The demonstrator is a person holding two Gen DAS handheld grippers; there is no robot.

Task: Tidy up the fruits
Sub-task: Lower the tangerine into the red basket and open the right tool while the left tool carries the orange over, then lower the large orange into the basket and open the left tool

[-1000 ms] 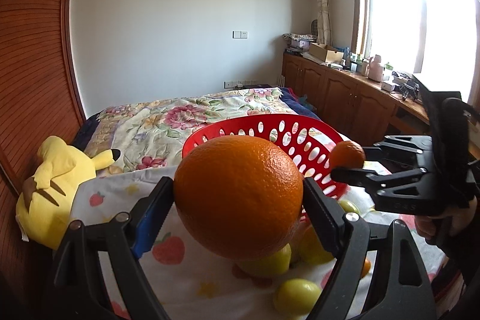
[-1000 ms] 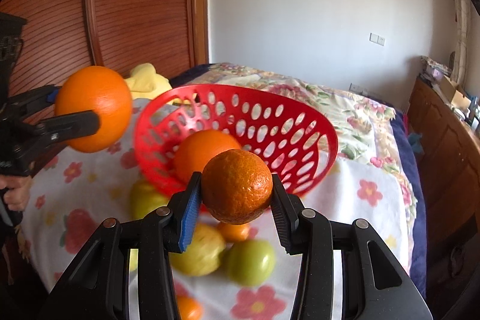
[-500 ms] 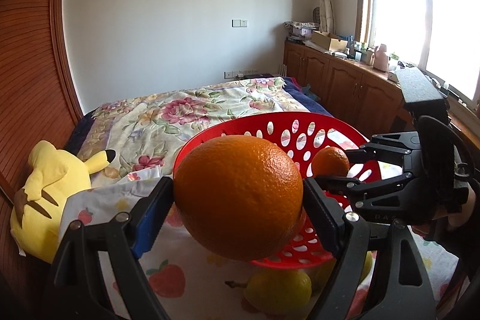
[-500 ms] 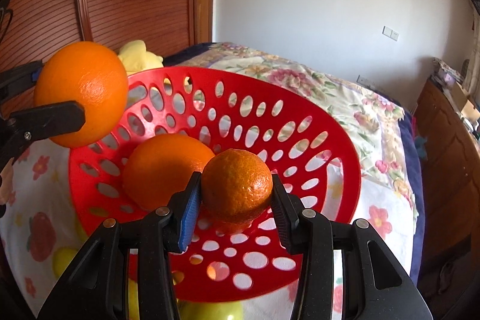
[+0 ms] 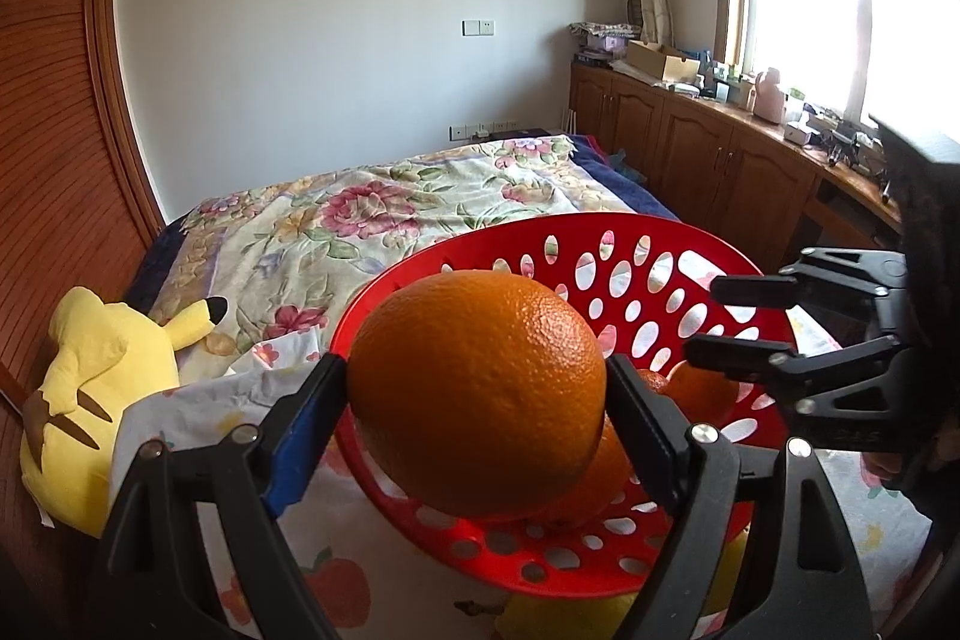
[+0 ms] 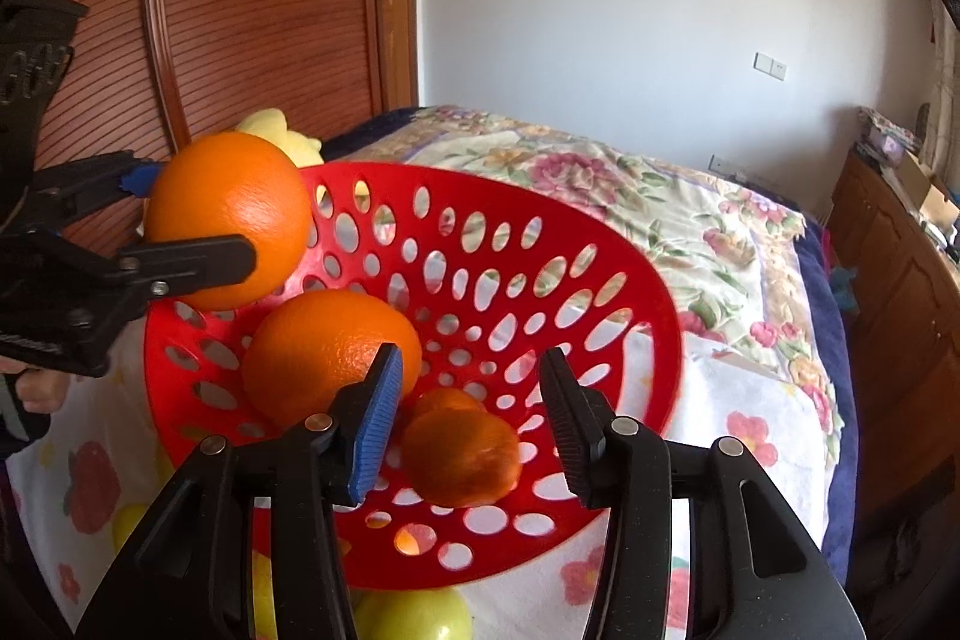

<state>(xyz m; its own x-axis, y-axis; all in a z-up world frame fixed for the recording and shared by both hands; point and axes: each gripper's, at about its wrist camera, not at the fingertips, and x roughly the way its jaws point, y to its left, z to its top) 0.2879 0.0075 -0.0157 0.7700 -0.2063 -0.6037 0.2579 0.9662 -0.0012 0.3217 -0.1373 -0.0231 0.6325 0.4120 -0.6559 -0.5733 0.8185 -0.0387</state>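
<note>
A red perforated basket (image 5: 600,223) (image 6: 480,184) lies on the fruit-print cloth on the bed. My left gripper (image 5: 477,370) (image 6: 192,220) is shut on a large orange (image 5: 477,400) (image 6: 228,214), held over the basket's left rim. My right gripper (image 6: 470,361) (image 5: 705,322) hangs over the basket; its jaws are opening and nothing is pressed between them. Below them a mandarin (image 6: 459,454) rests on the basket floor, beside another large orange (image 6: 327,346) and a small orange (image 6: 447,400) partly hidden behind it.
Yellow-green fruits (image 6: 414,616) lie on the cloth in front of the basket. A yellow plush toy (image 5: 90,400) sits left of it by the wooden wardrobe (image 6: 240,10). Wooden cabinets (image 5: 720,160) run along the right wall. A hand (image 6: 36,391) holds the left gripper.
Both grippers moved forward over the basket. The right jaws spread and the mandarin they held now lies in the basket. The left gripper keeps its orange.
</note>
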